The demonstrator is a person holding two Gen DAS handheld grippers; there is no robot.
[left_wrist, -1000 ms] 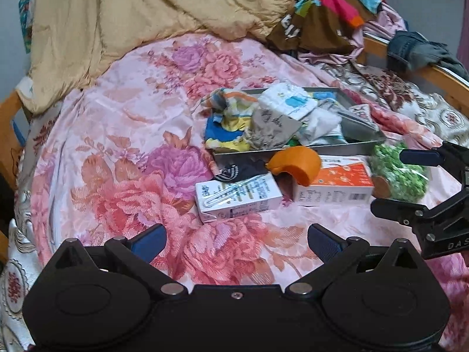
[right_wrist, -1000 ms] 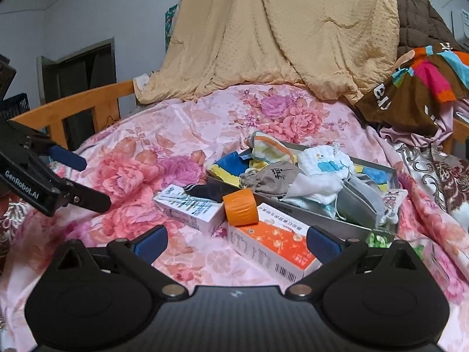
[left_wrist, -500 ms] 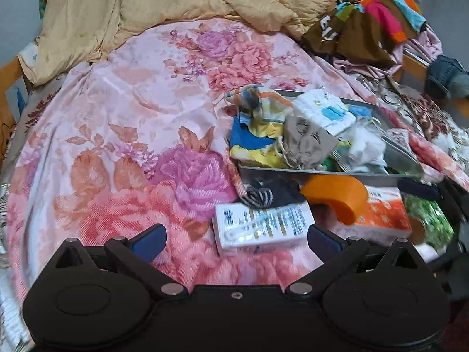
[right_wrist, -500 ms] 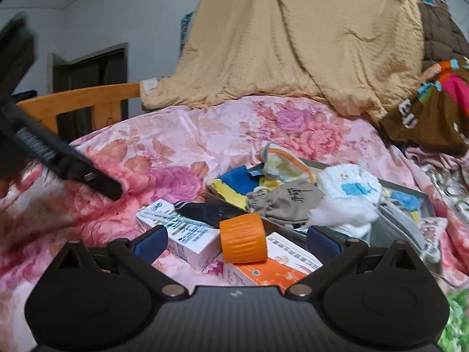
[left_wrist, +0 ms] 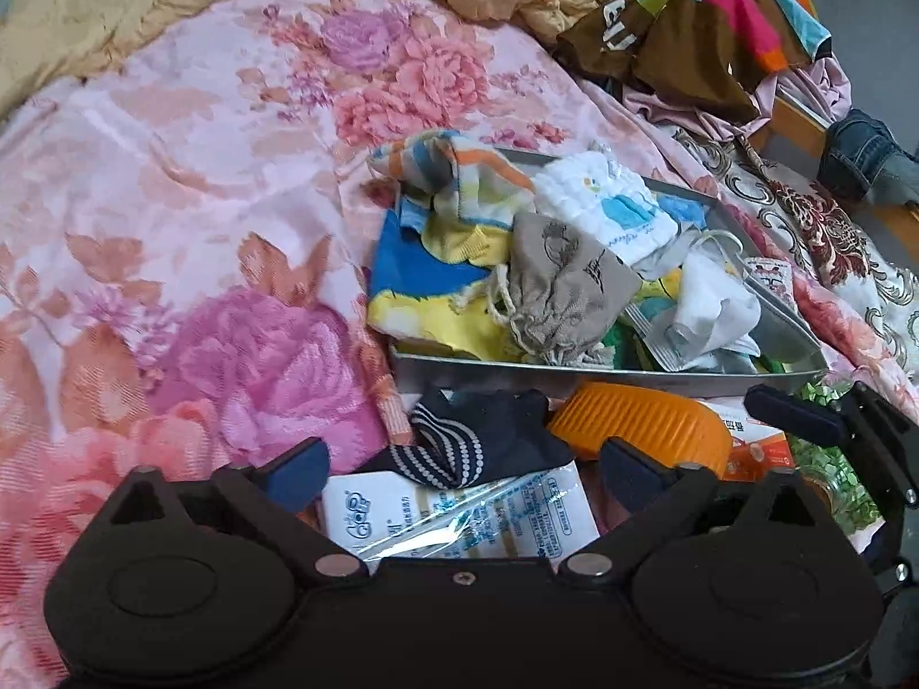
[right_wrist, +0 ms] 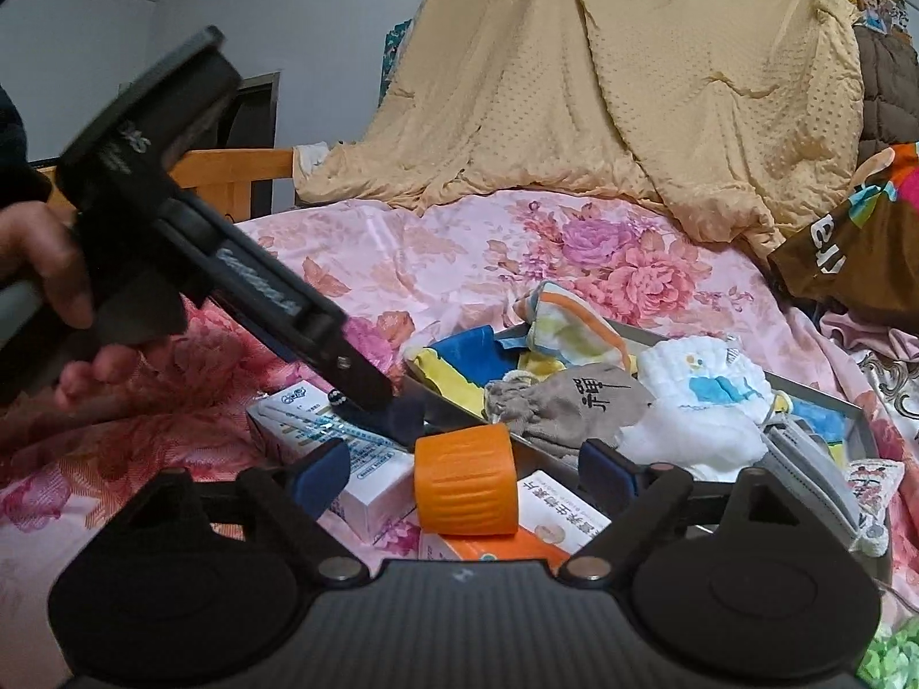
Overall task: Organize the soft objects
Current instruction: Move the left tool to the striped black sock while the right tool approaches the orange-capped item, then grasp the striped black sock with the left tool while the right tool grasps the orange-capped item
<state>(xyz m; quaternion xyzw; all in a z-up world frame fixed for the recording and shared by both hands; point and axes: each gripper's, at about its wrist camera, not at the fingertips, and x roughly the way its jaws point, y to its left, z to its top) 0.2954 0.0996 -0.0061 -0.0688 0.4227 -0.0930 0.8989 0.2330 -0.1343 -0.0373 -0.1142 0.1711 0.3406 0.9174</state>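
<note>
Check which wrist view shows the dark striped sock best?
Left wrist: the dark striped sock lies in full view between white box and tray. Right wrist: the left gripper covers most of it.

The left gripper (left_wrist: 459,468) points steeply down, its jaws wide apart and just now closing a little, with nothing pressed between the pads. The right gripper (right_wrist: 465,468) points slightly below level, jaws also wide and just now narrowing, pads gripping nothing. In the right wrist view a hand (right_wrist: 51,287) wraps the left gripper's handle, up and left of the right gripper's fingers.
</note>
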